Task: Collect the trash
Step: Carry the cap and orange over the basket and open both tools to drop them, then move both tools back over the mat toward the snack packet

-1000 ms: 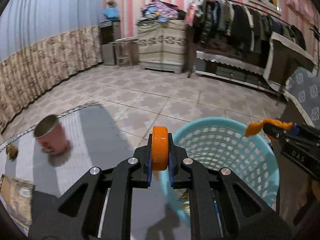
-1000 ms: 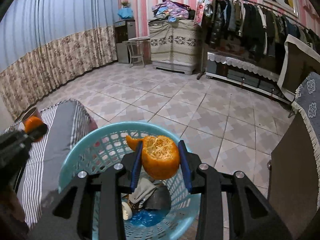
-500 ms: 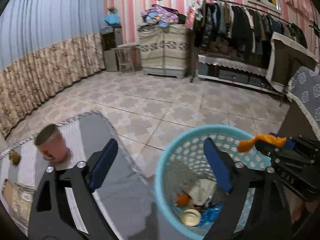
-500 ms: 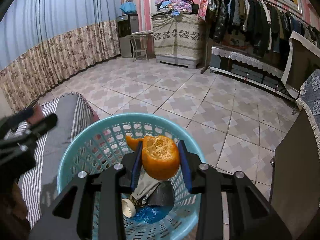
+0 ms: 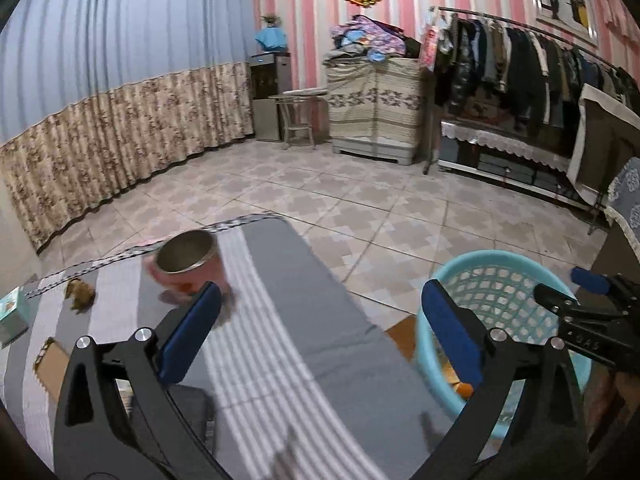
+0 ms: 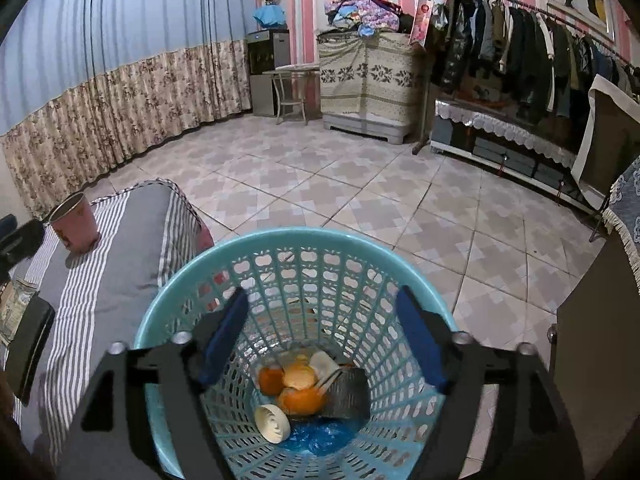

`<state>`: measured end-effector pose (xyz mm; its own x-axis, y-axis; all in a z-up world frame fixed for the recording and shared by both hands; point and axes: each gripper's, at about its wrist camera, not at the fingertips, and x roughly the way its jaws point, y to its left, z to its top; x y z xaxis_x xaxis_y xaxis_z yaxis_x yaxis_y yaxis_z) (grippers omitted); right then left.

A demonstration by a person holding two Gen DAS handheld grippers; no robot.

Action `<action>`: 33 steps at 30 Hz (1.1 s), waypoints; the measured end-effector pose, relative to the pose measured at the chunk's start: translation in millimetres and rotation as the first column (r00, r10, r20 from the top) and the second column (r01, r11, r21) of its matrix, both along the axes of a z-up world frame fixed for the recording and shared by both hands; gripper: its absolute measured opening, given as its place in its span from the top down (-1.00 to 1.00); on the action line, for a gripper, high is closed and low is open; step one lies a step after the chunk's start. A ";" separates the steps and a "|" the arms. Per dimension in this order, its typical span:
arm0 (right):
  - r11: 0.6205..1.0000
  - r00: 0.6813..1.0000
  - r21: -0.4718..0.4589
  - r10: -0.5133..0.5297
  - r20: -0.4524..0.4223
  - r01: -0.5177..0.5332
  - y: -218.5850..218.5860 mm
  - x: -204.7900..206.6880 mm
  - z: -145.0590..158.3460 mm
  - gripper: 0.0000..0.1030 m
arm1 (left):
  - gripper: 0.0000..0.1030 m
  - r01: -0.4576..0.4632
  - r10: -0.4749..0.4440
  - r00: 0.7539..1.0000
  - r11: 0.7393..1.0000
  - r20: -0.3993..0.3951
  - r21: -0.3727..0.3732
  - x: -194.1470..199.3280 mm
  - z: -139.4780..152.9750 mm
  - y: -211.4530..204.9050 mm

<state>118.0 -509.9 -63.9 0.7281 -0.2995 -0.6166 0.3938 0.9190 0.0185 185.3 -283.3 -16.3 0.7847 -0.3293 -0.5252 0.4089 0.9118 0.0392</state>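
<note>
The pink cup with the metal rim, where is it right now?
In the left wrist view the pink cup stands upright on the striped grey cloth, left of the blue basket.

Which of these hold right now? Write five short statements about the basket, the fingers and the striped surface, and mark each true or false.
1. The round light-blue plastic lattice basket holds orange peel pieces. True.
2. The right gripper grips an orange peel. False: its fingers are apart, have just been opening, and nothing is between them.
3. The pink open-topped metal can stands upright on the grey-and-white striped cover. True.
4. The left gripper is shut on an orange cap. False: it is open and empty.
5. The basket is empty apart from a blue bag. False: a white ribbed lid also lies inside.
</note>
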 end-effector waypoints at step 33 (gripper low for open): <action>0.983 0.983 -0.021 0.181 -0.031 -0.182 156.8 34.9 -0.3 -0.69 | -0.72 -0.258 0.274 0.935 0.961 -0.224 0.096 65.9 -85.4 235.5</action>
<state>152.9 -353.2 -64.2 0.7535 -0.1790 -0.6327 0.2206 0.9753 -0.0131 251.2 -47.7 -101.7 0.6923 -0.0847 -0.7166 0.1563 0.9871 0.0344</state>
